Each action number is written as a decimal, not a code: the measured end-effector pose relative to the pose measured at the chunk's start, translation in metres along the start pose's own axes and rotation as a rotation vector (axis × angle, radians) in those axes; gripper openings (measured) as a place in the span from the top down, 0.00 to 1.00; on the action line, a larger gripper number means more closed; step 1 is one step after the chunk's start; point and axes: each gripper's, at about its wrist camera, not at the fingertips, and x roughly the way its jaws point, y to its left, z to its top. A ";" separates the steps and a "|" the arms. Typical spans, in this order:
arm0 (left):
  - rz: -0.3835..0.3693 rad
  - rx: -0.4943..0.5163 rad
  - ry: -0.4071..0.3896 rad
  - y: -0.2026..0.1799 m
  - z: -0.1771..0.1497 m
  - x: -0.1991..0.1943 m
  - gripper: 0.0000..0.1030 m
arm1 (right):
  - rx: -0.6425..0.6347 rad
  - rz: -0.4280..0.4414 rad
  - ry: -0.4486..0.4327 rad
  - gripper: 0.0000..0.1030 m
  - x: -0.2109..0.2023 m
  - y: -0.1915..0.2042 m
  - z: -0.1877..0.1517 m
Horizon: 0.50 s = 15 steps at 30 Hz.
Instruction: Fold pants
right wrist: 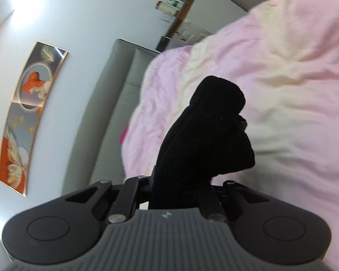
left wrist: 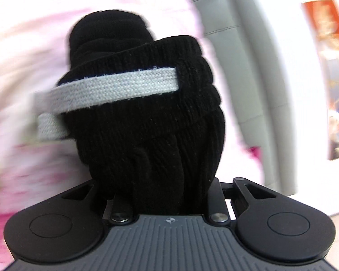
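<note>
Pink bedspread (right wrist: 282,90) beneath, grey headboard (right wrist: 115,103) against white wall (right wrist: 83,18).

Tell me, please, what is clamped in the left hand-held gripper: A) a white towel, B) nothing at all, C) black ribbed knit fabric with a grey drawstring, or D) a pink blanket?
C: in the left wrist view, the left hand-held gripper is closed on bunched black ribbed pants, with a flat grey drawstring lying across the fabric, above the pink bedspread.

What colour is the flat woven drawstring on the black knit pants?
Light grey drawstring, clearest in the left wrist view.
</note>
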 end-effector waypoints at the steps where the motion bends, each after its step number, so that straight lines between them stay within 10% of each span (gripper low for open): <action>1: 0.041 -0.040 0.029 0.019 -0.002 0.002 0.71 | 0.009 -0.061 0.034 0.92 -0.007 -0.013 -0.006; 4: 0.063 -0.217 0.052 0.063 -0.016 0.004 0.63 | 0.148 -0.283 0.167 0.85 -0.017 -0.081 -0.030; 8: 0.163 -0.075 0.091 0.033 -0.016 0.000 0.52 | 0.257 -0.166 0.128 0.78 -0.038 -0.120 -0.040; 15: 0.218 -0.023 0.126 0.029 -0.001 -0.026 0.49 | 0.235 -0.213 0.007 0.62 -0.069 -0.109 -0.027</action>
